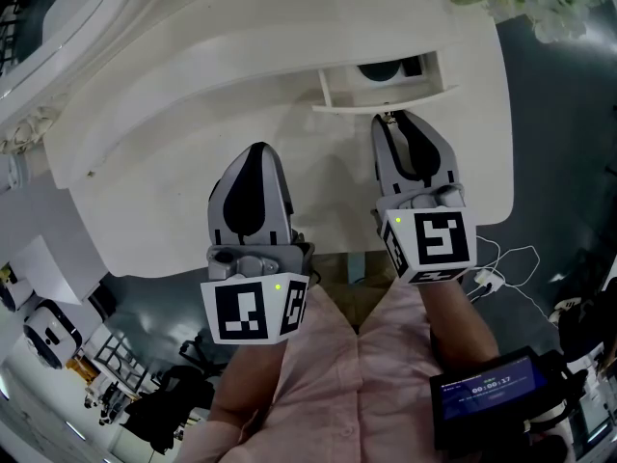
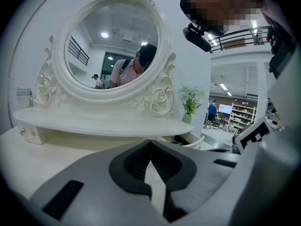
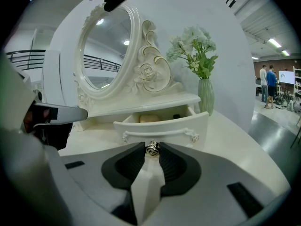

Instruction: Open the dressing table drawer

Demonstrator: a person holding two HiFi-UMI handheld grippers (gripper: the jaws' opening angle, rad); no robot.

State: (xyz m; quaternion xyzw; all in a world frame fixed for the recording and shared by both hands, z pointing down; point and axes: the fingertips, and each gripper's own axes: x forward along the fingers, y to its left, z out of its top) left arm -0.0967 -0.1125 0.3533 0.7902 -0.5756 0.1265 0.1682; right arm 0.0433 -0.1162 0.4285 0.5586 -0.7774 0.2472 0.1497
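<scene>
The left gripper [image 2: 150, 144] sits low in front of the oval mirror [image 2: 113, 41], its jaws meeting at the tips with nothing between them. Under the mirror runs a white shelf [image 2: 103, 124], and right of the mirror stands a vase of flowers [image 2: 190, 105]. Below the mirror's right end, a drawer [image 2: 194, 140] stands pulled out over the table [image 2: 28, 164]. The mirror reflects a person in a pink shirt.
</scene>
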